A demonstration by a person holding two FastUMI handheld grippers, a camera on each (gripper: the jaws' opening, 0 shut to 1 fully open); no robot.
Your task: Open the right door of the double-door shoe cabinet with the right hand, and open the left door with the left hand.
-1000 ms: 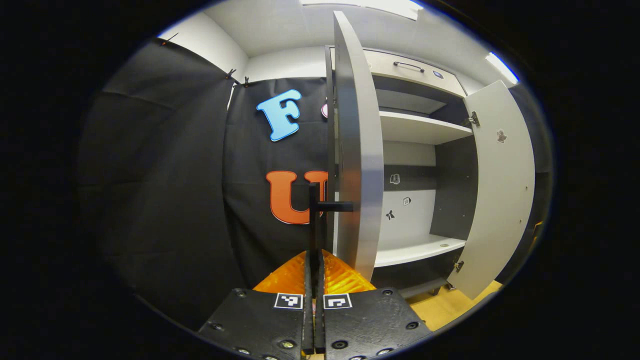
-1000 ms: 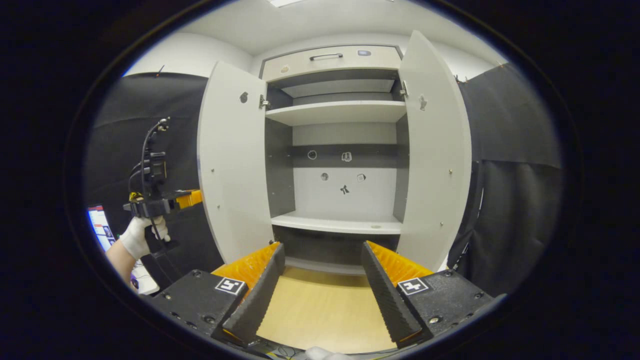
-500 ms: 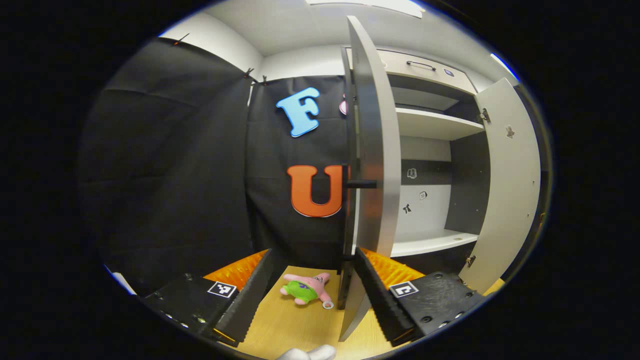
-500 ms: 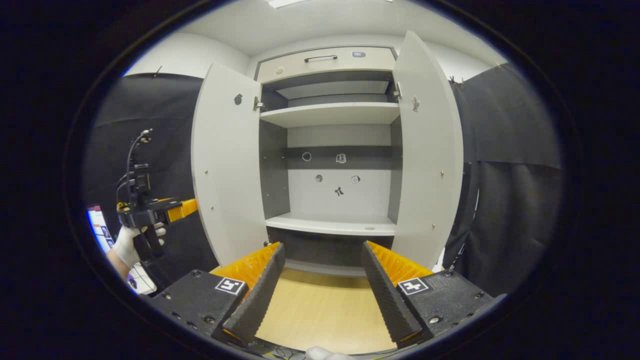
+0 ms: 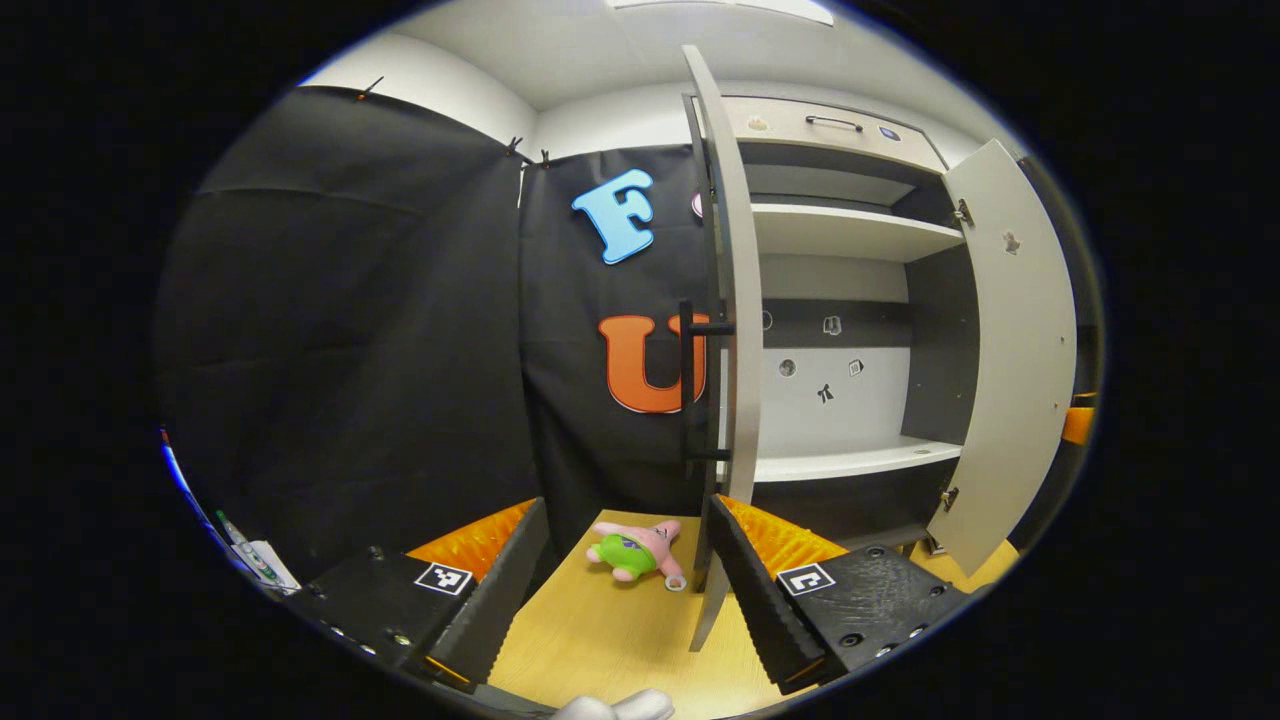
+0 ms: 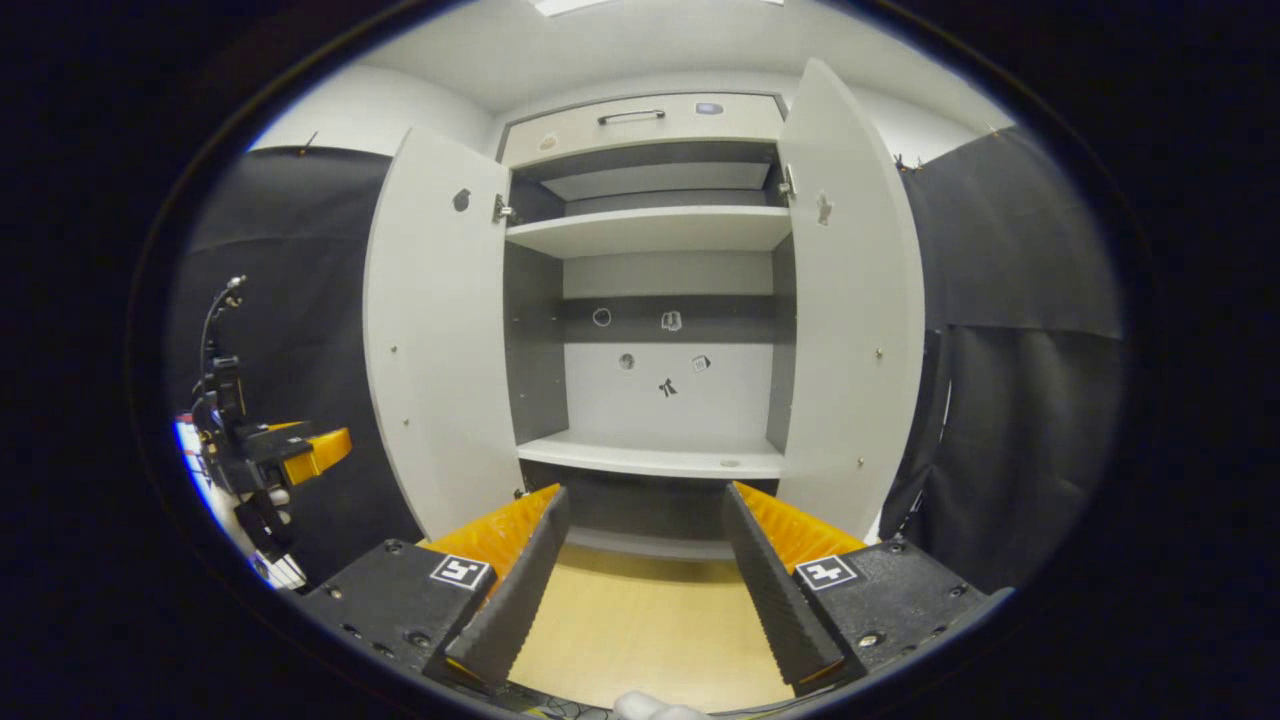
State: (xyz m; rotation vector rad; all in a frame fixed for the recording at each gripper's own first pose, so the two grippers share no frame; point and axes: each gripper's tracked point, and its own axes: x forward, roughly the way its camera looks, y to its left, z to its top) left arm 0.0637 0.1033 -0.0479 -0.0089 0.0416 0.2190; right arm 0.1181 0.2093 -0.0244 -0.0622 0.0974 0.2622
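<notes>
Now both doors of the cabinet stand wide open: the left door and right door swung outward, bare shelves between them. From the left gripper view, the left door is edge-on, its handle just beyond the left tool, whose fingers are spread and hold nothing. A plush toy lies on the floor. The right tool is likewise spread and empty. At the far left, the left tool is partly cut off.
</notes>
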